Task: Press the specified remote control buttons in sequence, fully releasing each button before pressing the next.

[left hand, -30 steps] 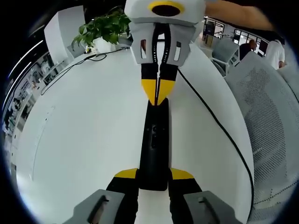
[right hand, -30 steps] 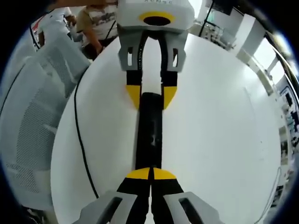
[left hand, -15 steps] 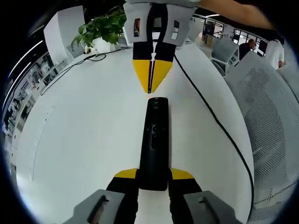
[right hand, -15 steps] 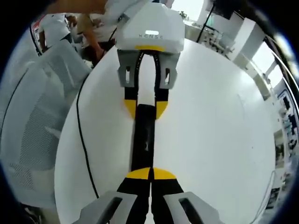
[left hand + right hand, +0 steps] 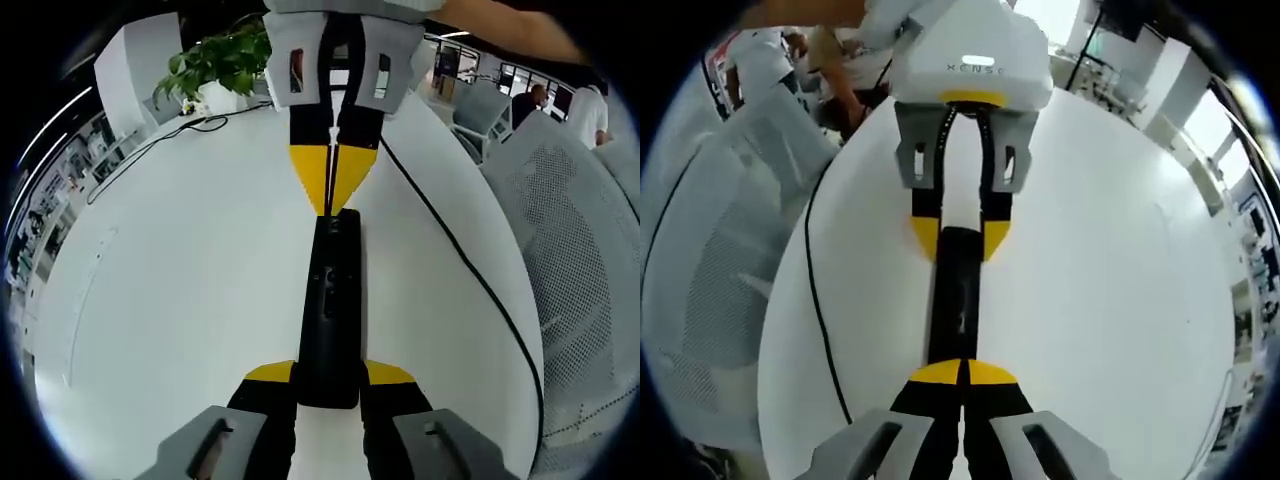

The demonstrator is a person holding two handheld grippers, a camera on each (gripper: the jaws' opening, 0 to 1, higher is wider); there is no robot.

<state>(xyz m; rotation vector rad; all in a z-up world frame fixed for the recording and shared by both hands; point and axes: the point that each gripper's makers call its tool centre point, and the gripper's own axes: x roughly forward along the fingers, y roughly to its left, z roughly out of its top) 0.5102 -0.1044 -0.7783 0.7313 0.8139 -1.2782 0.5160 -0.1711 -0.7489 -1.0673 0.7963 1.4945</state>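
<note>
A slim black remote (image 5: 330, 300) lies lengthwise on the white table (image 5: 180, 300). My left gripper (image 5: 330, 372) is shut on its near end, one yellow-tipped jaw on each side. My right gripper (image 5: 328, 208) comes in from the top, shut, with its yellow tips down on the remote's far end. In the right gripper view the remote (image 5: 958, 300) runs from my shut right gripper (image 5: 962, 368) up to the left gripper (image 5: 961, 240), which clamps the other end. Whether a button is depressed under the tips cannot be seen.
A black cable (image 5: 450, 250) runs across the table right of the remote, also seen as the cable (image 5: 815, 300). A potted plant (image 5: 220, 60) stands at the far edge. White mesh chairs (image 5: 570, 250) stand beside the table, with people beyond them.
Half a second ago the right gripper was lifted off the remote; it has now come back down onto the remote's end. The left gripper's hold has not changed.
</note>
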